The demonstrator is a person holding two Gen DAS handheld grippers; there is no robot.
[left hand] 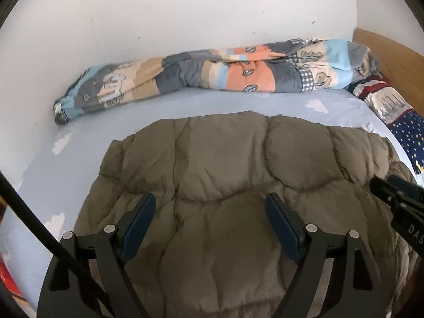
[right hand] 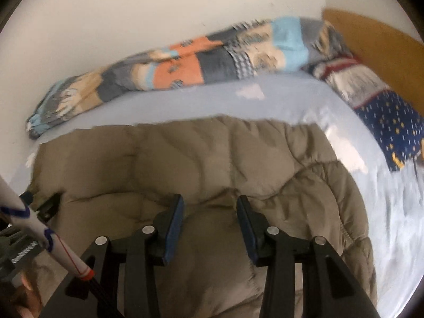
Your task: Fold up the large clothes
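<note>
Between folds: khaki quilted jacket (left hand: 225, 185) flat on bed (left hand: 53, 175). Left gripper (left hand: 210, 206) jaws wide, right gripper (right hand: 210, 209) half-open, both empty. Next, grip hem at 6 o'clock.

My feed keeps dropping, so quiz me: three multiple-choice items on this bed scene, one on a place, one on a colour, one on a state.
1. Where does the patchwork duvet lie?
A. along the wall
B. on top of the jacket
C. on the floor

2. What colour is the quilted jacket?
A. red
B. olive-brown
C. white

3. How does the left claw stand?
A. shut on the jacket
B. shut on the sheet
C. open above the jacket

Answers: 1 A, it is bunched where the light blue sheet meets the wall. 2 B, both views show olive-brown padding. 3 C, its fingers stand wide apart with nothing between them; the right claw is open too.
</note>
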